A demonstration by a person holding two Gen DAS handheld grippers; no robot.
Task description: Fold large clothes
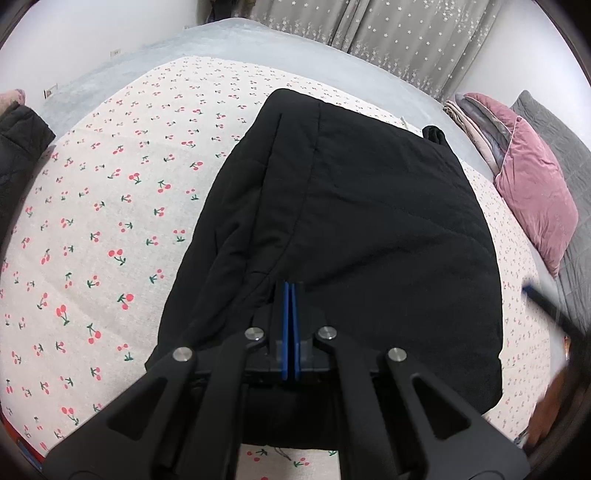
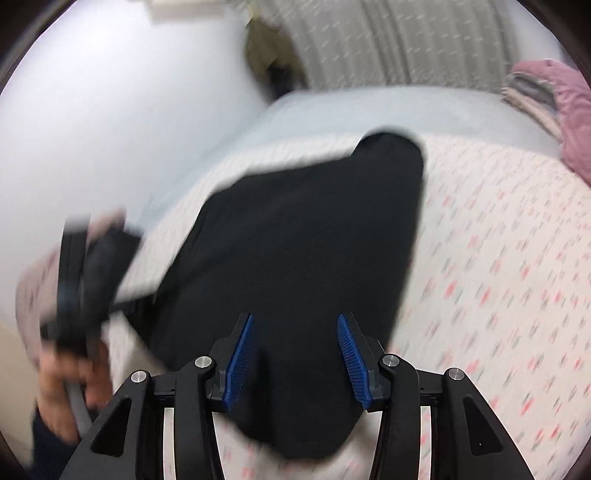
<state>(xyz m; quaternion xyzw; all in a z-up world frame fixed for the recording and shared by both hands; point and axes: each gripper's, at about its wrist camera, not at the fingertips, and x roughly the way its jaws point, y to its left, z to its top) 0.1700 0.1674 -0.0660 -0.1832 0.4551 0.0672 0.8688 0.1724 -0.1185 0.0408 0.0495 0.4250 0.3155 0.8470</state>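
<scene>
A large black padded garment [image 1: 351, 229] lies partly folded on the cherry-print bed sheet [image 1: 110, 221]. My left gripper [image 1: 291, 286] is shut with its blue pads pressed together over the garment's near edge; whether cloth is pinched between them is hidden. In the blurred right wrist view the same garment [image 2: 295, 240] fills the middle. My right gripper [image 2: 295, 321] is open above the garment's near end, with nothing between its blue pads [image 2: 242, 354]. The left gripper and the hand that holds it [image 2: 81, 280] show at the left of that view.
A pink velvet pillow [image 1: 535, 192] and a stack of folded cloths [image 1: 476, 122] sit at the right of the bed. Another dark padded garment [image 1: 18, 147] lies at the left edge. Star-print grey curtains [image 1: 388, 33] hang behind the bed.
</scene>
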